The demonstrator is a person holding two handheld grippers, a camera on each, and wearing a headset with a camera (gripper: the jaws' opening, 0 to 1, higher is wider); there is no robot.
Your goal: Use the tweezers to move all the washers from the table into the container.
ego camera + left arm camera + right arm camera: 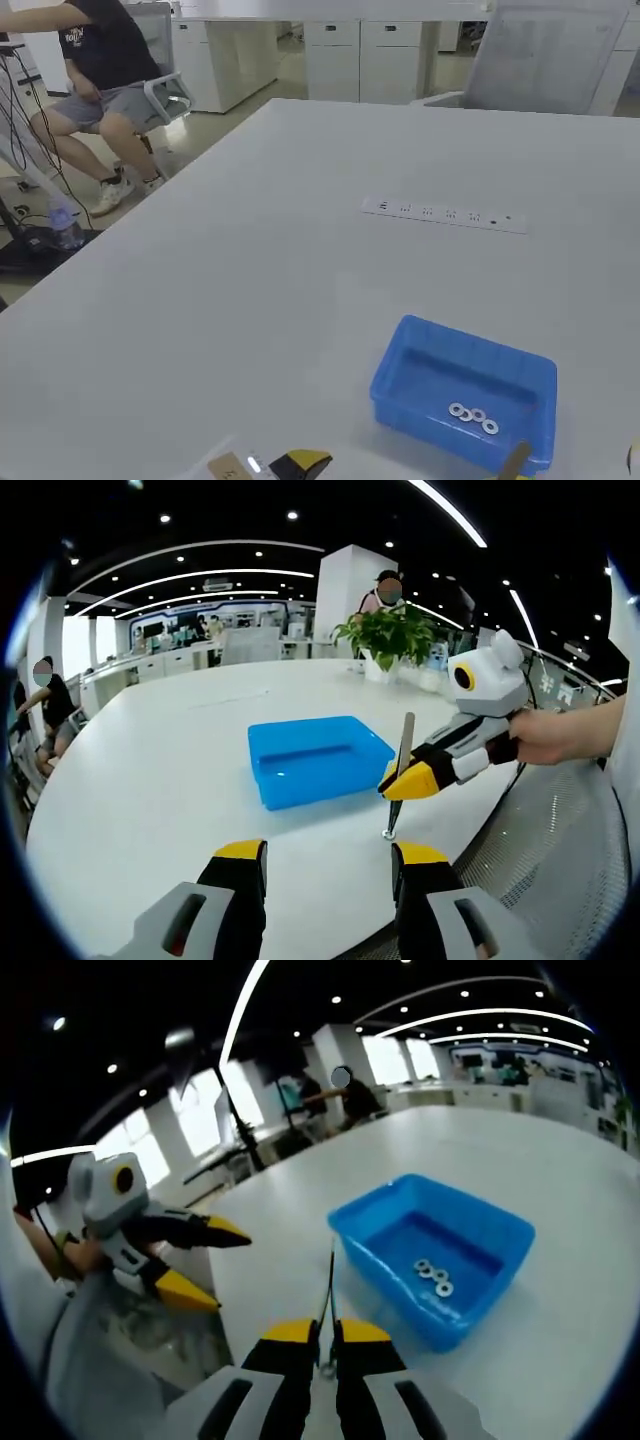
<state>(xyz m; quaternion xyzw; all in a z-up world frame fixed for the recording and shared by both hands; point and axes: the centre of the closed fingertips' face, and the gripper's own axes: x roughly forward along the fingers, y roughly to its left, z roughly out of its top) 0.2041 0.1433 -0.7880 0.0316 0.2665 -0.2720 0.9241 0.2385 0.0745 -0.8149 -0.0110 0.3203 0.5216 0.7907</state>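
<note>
– On the table (250,300), where does the container sit?
– Near the front edge, on the near side of the power strip (445,215) and well apart from it. The container (478,343) is blue and open-topped.
– And the washers?
– Three washers (473,415) lie in a short row on its floor, close together.
– What about the right gripper?
– The right gripper (325,1332) has its jaws clamped on the tweezers (329,1280). In the left gripper view the tweezers stand almost upright, tip down just beside the container's near corner. I cannot tell whether the tip touches the table.
– And the left gripper?
– The left gripper (325,855) is held off to the side, facing the container, jaws apart.
– Anything else?
– A person (100,60) sits at the far left, and a plant (390,635) stands beyond the container.
</note>
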